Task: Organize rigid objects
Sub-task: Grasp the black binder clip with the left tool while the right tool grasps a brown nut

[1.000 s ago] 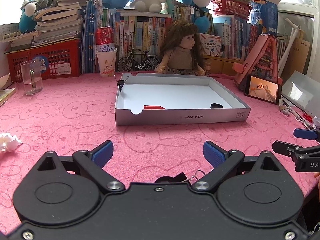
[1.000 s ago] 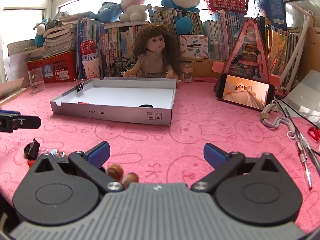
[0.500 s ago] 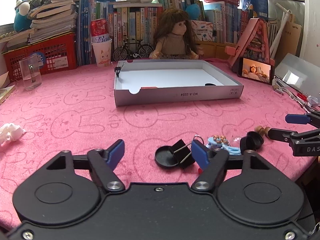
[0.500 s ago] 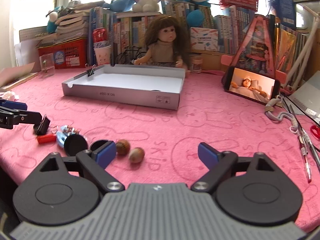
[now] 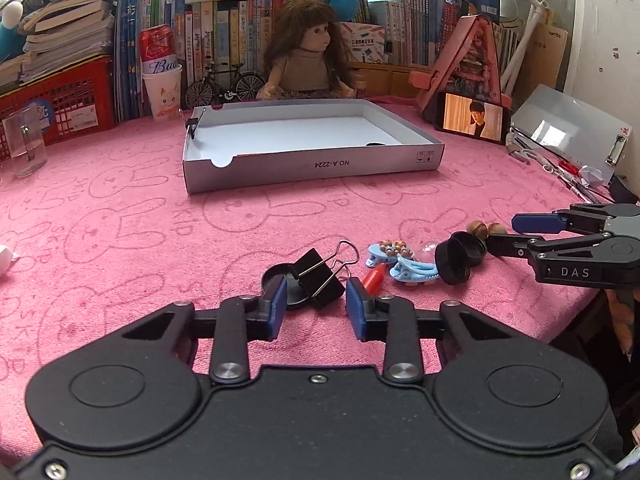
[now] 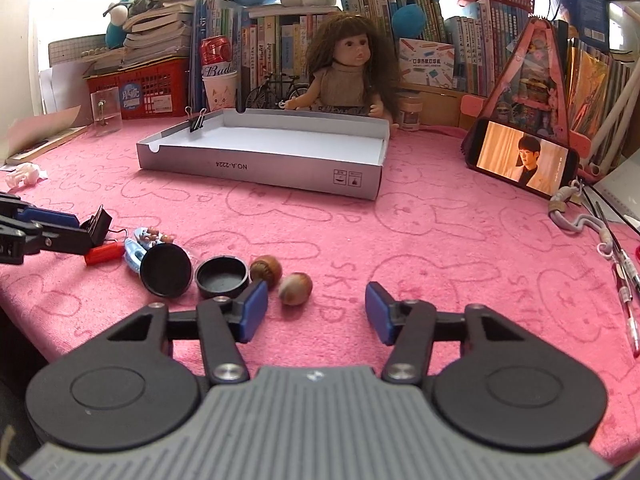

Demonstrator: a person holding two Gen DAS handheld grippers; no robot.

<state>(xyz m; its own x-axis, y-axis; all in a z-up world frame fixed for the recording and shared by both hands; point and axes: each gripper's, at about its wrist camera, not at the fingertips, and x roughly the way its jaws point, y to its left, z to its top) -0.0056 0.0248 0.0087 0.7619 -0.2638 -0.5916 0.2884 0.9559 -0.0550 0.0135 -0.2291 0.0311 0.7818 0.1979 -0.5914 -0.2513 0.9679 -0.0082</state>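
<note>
pink bunny-print cloth (image 5: 120, 216) is covering the table i'm working over. i'm counting the loose pieces near its front edge: one black binder clip (image 5: 318, 276) with wire handles, three round black plastic caps, one flat (image 5: 282, 284) beside the clip, one on edge (image 6: 165, 271) and one hollow side up (image 6: 221, 276), two glossy brown nuts (image 6: 295, 288), two pale blue hair clips (image 5: 412, 268) and one small red piece (image 5: 374, 278). a second binder clip (image 6: 197, 122) is sitting on the rim of the one shallow white cardboard tray (image 5: 312, 166) further back, before a doll (image 5: 308, 60).

my left gripper (image 5: 316, 304) is closing its blue pads around the binder clip; they're flanking it, not pressing yet. my right gripper (image 6: 312, 308) is closing too, about half spread, one nut lying just ahead of its gap, nothing held.
</note>
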